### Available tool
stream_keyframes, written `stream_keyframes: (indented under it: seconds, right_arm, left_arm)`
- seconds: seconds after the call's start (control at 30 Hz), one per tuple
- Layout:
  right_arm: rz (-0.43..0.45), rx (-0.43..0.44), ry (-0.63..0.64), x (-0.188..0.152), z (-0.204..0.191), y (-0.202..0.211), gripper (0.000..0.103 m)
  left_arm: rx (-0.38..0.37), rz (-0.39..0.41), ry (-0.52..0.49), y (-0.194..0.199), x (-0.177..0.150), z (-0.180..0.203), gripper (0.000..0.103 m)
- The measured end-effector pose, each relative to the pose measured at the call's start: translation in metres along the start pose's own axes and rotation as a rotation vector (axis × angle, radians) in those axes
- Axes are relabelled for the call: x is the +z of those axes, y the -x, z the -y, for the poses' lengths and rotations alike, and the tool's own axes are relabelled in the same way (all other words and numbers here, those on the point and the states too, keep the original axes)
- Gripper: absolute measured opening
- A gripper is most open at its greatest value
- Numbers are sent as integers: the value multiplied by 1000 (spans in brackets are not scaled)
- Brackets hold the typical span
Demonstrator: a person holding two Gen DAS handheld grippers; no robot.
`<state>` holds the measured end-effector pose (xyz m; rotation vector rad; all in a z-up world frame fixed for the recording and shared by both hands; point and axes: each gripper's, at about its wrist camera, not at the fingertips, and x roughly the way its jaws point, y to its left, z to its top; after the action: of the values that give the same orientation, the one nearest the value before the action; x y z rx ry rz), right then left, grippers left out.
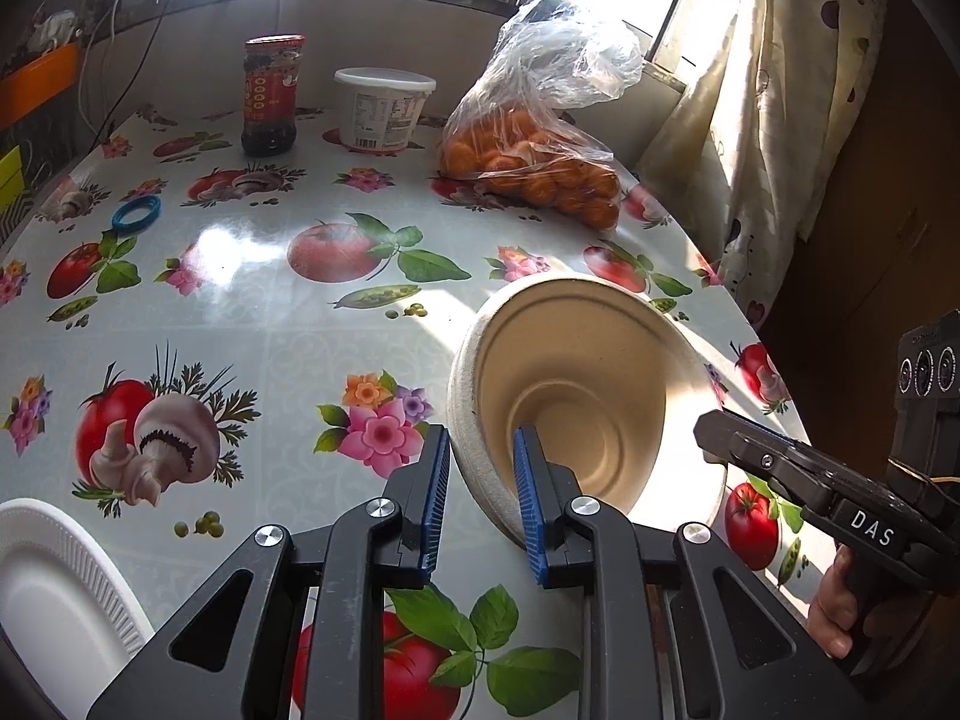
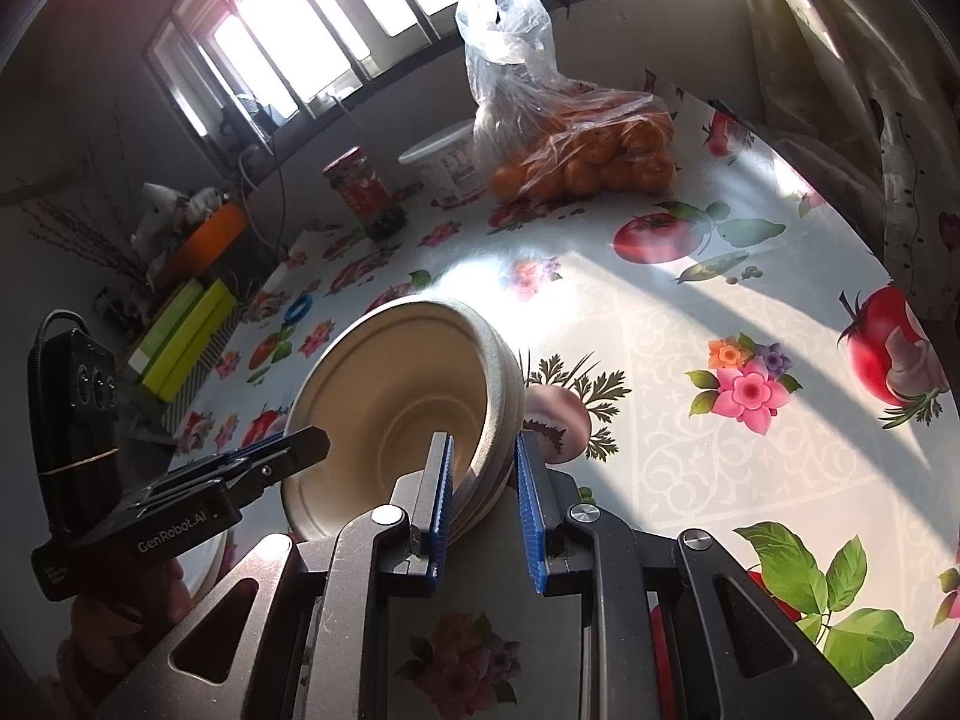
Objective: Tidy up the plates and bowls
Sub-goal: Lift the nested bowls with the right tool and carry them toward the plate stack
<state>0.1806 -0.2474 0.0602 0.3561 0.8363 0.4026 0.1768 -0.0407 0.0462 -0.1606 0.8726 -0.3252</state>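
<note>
A stack of beige paper bowls is held tilted above the table, between both grippers. My left gripper is shut on the stack's left rim, one blue pad inside and one outside. My right gripper is shut on the opposite rim of the same bowls. The right gripper also shows in the left wrist view, and the left gripper in the right wrist view. A white ribbed plate lies at the table's near left corner.
The table has a glossy fruit-print cloth. At its far side stand a dark sauce jar, a white tub and a plastic bag of oranges. A blue ring lies at left. A curtain hangs right.
</note>
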Motion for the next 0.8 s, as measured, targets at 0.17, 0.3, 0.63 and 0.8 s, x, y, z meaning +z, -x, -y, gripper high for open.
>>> stream_keyframes:
  seconds: [0.17,0.3,0.63,0.8]
  right_arm:
    - [-2,0,1,0,0,0,20]
    - [-2,-2,-2,0,1,1,20]
    - [-1,-16,-2,0,2,7,20]
    - [-1,-19,1,0,2,8,20]
  left_arm:
    - [1,1,0,0,0,2,23]
    - [1,1,-1,1,-1,3,23]
    - [-7,4,-3,2,-2,3,23]
    - [-11,10,4,7,-2,3,23]
